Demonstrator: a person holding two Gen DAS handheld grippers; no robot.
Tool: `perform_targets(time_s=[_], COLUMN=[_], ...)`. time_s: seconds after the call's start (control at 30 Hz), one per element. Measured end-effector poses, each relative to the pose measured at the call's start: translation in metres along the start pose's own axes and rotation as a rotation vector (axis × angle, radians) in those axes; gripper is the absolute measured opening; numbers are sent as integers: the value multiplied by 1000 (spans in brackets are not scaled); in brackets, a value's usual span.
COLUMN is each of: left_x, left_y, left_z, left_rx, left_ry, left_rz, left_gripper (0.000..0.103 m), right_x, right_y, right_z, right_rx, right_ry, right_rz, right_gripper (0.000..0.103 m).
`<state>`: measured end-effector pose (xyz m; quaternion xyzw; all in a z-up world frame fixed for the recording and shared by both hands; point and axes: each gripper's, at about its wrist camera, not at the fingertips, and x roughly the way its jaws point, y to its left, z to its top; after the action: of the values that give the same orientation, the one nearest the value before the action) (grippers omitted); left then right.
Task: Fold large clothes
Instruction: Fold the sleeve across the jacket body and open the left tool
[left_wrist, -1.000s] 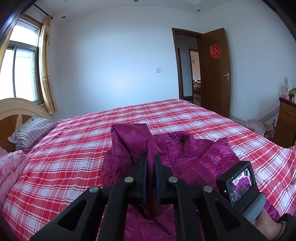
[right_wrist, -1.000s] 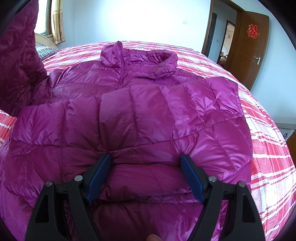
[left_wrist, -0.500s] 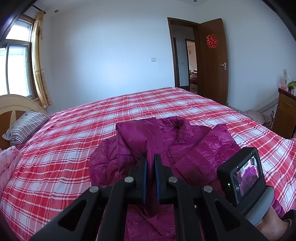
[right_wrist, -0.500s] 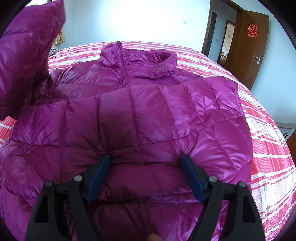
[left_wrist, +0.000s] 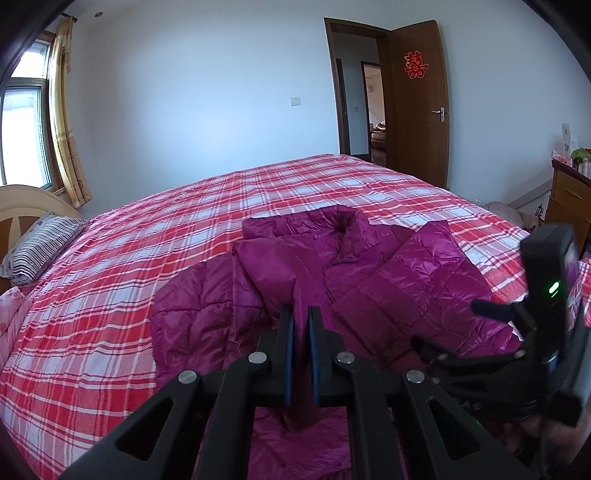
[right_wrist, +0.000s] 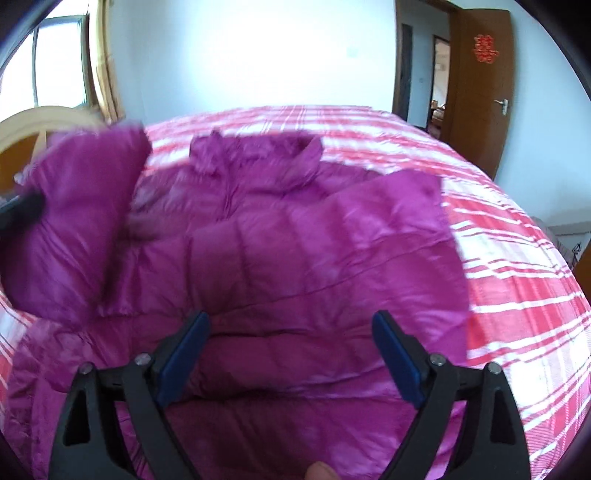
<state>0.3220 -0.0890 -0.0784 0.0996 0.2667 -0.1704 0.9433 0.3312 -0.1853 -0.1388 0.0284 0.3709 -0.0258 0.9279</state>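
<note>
Magenta quilted jacket (left_wrist: 388, 280) lies spread on the near part of the red plaid bed (left_wrist: 155, 258), collar toward the far side. Left gripper (left_wrist: 301, 325) is clenched on a fold of its fabric — the sleeve. Right gripper (right_wrist: 291, 332) hovers over the near hem — jaws opening, pads clear of the cloth.

A red double-happiness character (囍) sign (left_wrist: 416, 65) hangs on the open brown door (left_wrist: 419, 129).
</note>
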Motion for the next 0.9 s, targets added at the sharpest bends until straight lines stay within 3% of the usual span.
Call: perform_targets(time_s=[0.33, 0.73, 0.83, 0.9], left_x=[13, 22, 23, 22], left_y=[-23, -37, -42, -46], left_z=[-7, -6, -4, -1], left_rx=[14, 20, 24, 27], left_ry=[23, 37, 45, 48], left_rz=[-29, -49, -60, -52], left_gripper=[7, 8, 9, 17], right_x=[-37, -41, -43, -46], right_y=[-37, -58, -63, -68], right_z=[3, -6, -8, -10], right_rx=[93, 131, 142, 150], right_ry=[-78, -81, -82, -85], right_rz=[-17, -44, -49, -56], right_gripper=[96, 96, 96, 96])
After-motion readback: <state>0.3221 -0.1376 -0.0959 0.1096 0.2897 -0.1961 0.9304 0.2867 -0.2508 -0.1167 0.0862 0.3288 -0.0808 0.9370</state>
